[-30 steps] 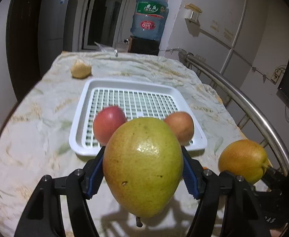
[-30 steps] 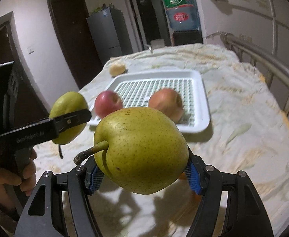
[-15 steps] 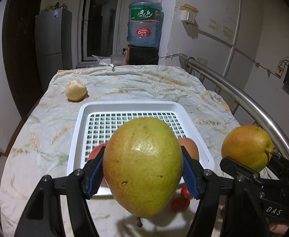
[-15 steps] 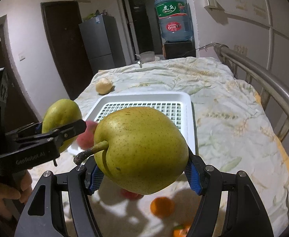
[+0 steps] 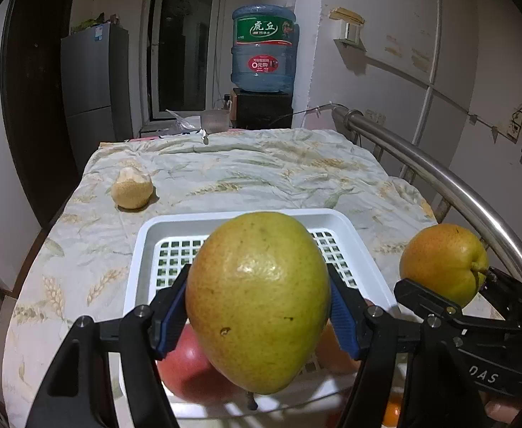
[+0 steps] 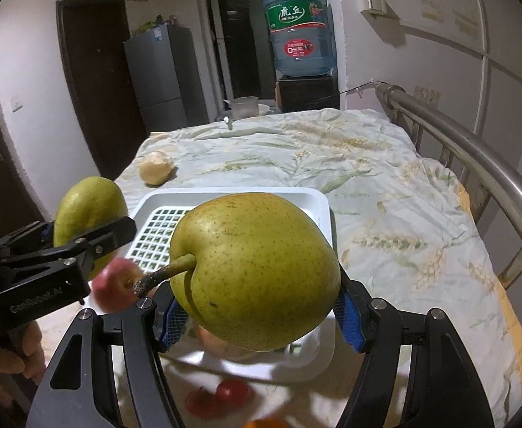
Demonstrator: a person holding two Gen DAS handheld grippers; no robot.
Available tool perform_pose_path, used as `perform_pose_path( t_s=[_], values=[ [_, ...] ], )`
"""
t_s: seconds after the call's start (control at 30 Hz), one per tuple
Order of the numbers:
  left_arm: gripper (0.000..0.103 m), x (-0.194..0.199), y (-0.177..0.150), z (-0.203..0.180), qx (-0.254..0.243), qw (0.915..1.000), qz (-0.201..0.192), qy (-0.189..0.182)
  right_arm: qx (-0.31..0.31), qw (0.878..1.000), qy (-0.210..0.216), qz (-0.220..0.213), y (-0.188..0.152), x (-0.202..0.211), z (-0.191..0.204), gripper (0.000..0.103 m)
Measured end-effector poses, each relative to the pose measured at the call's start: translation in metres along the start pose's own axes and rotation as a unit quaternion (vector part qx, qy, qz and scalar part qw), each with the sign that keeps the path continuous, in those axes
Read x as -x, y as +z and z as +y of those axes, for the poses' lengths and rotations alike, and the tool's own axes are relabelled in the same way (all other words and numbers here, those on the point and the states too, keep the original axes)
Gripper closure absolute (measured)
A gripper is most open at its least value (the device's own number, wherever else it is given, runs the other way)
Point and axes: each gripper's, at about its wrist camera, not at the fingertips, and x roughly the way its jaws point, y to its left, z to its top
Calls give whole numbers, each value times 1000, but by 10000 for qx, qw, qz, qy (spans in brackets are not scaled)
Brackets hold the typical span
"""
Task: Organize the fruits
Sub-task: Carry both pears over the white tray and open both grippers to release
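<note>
A: What has just changed?

B: Both hands have carried their fruit forward. The left gripper is clamped on a green-yellow pear at the centre of its view, and the white tray now sits right behind and under it. 1 second ago the tray lay further up the frame with both apples in plain sight.

A: And the other hand?

B: The right gripper is closed on a second pear, stem pointing to the left of the frame. In the left view that pear shows at the right edge, level with the tray's right rim.

A: What differs from the earlier frame?

B: The red apple is now mostly hidden low in the frame behind the held pear, and the paler apple peeks out at lower right. Small red fruit on the cloth has come into the bottom of the right view. The jaws' width looks unchanged.

A: Meaning for the task?

B: I judge both pears are almost over the tray, so lowering and releasing should come next. The peeled fruit at upper left remains outside it.
</note>
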Motion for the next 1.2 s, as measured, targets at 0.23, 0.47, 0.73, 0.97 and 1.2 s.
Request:
perform_pose_path(
  t_s=[0.23,0.47,0.73,0.97,1.2],
  values=[
    [32,-17,9,9,-26,9999,3,132,10,9998,-196,70,10,-22,2,35],
    [32,-38,20,28,167,9995,211,162,173,9981,-580,115,18,-40,8,35],
    [32,-61,26,44,341,9981,463,204,388,9937,-1046,115,24,-58,12,35],
    [32,-80,24,51,416,9967,660,242,414,9915,-1223,174,26,-72,11,35],
    [32,-97,25,56,490,9945,900,222,414,9904,-1264,365,27,-93,13,35]
  ],
)
